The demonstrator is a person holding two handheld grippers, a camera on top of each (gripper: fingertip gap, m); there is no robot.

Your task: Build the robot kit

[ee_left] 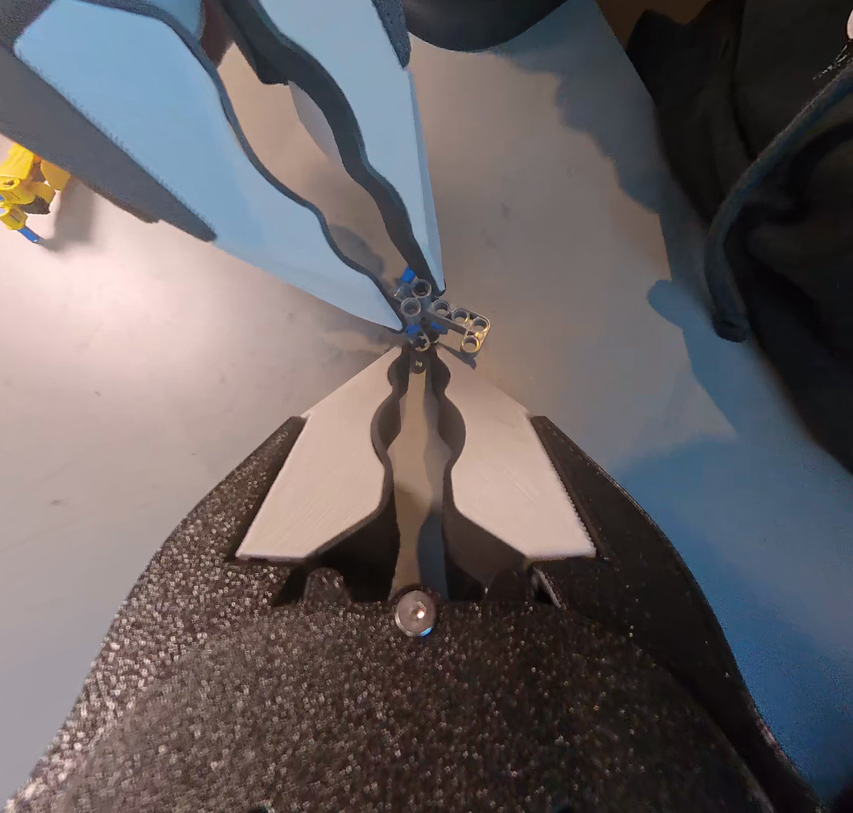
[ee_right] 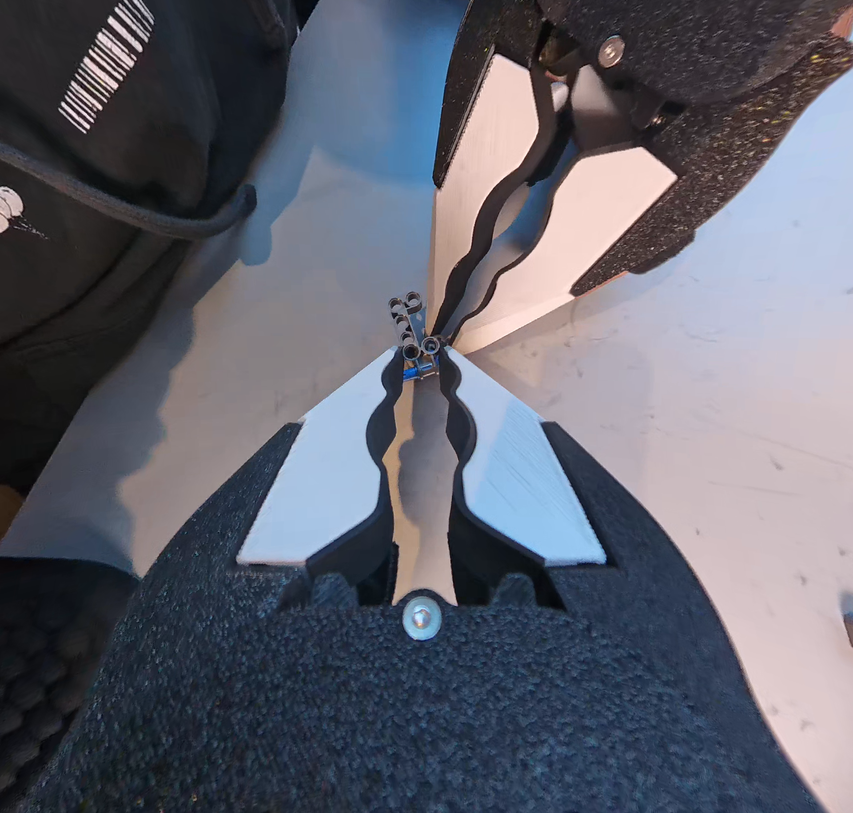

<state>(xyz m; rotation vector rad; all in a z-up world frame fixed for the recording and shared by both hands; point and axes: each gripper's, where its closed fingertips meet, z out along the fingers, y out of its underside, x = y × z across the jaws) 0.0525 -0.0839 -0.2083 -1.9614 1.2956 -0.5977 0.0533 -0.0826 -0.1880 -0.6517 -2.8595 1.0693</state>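
Both claws pinch the little grey holed-beam assembly (ee_left: 438, 317) above the bench (ee_left: 138, 375), left claw (ee_left: 417, 352) nearest, right claw (ee_left: 420, 308) opposite, so keep grips steady.

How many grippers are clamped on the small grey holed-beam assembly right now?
2. The left gripper pinches the small grey holed-beam assembly at its black-pin end; the right gripper grips its dark grey connector end. Contact points are partly hidden.
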